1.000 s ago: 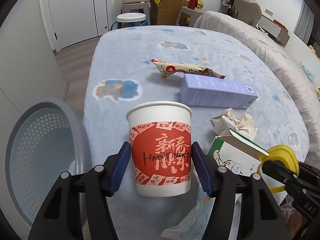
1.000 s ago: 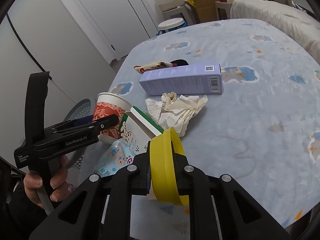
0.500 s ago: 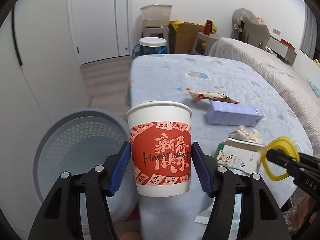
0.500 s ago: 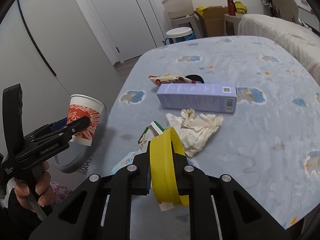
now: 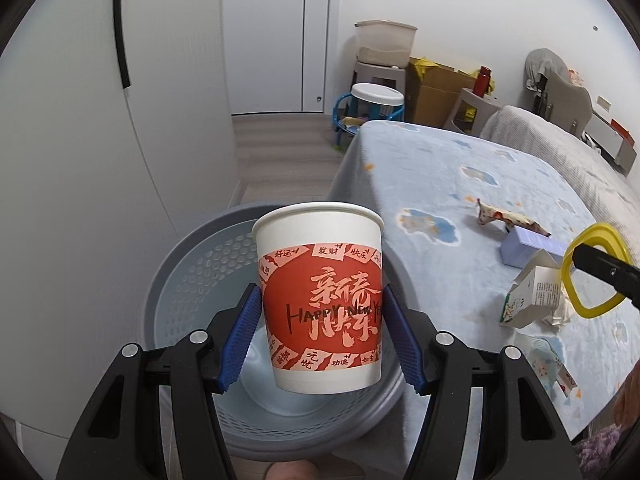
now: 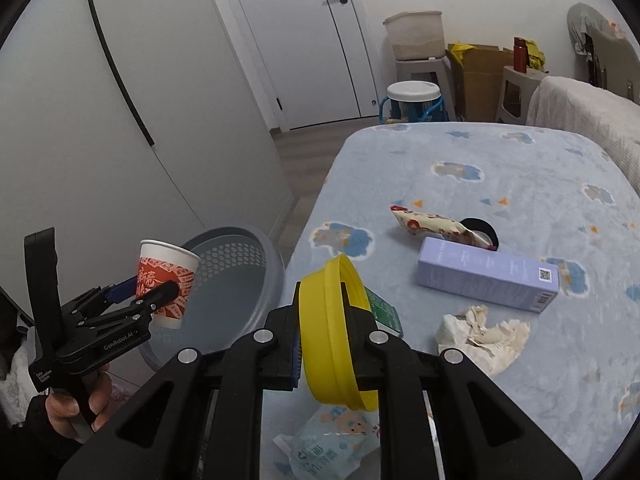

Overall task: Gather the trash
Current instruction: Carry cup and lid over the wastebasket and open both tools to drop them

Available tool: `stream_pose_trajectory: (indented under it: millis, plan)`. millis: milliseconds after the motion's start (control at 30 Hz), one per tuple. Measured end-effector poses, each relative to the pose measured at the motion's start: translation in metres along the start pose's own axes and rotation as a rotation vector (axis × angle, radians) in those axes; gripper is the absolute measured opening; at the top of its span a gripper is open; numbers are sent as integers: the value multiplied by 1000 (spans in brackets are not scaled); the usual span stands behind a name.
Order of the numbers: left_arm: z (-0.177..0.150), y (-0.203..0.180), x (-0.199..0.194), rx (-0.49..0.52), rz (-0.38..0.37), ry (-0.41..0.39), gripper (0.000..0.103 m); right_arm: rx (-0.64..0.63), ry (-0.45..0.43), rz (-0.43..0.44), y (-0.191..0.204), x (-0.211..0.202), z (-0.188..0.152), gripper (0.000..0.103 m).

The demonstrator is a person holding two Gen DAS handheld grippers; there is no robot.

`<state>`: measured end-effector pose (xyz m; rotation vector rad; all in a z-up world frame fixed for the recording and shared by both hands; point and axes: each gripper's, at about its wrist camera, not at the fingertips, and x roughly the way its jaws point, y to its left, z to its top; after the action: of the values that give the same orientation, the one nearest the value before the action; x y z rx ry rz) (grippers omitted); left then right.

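My left gripper (image 5: 320, 316) is shut on a red and white paper cup (image 5: 320, 296) and holds it upright above the grey perforated bin (image 5: 192, 280) on the floor. The cup (image 6: 166, 280), the left gripper (image 6: 152, 294) and the bin (image 6: 236, 276) also show in the right wrist view. My right gripper (image 6: 322, 336) is shut on a yellow lid (image 6: 332, 332), held on edge above the table's near left corner. The lid (image 5: 592, 272) also shows at the right of the left wrist view.
On the blue blanket-covered table (image 6: 500, 176) lie a lilac box (image 6: 484, 276), a snack wrapper (image 6: 436, 226), crumpled paper (image 6: 484, 332), a small carton (image 5: 532, 296), a tissue pack (image 6: 332, 444) and a black tape roll (image 6: 480, 230). A stool (image 5: 376, 100) and boxes stand behind.
My left gripper has carried the cup left, off the table, to above the bin. My right gripper with the lid has risen and shifted slightly left.
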<state>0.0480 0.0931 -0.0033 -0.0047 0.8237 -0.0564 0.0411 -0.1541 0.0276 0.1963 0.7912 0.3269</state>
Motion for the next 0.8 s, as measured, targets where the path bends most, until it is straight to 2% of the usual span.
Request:
stream_pose_trajectory:
  millis: [333, 467, 800]
  plan:
    - [0, 13, 3, -20, 18, 11, 60, -35, 2, 61, 26, 23, 24, 15]
    - [2, 13, 7, -22, 34, 14, 60, -55, 30, 93, 37, 41, 24, 15]
    - [-4, 41, 21, -50, 95, 62, 60, -100, 121, 185, 67, 87, 15, 15]
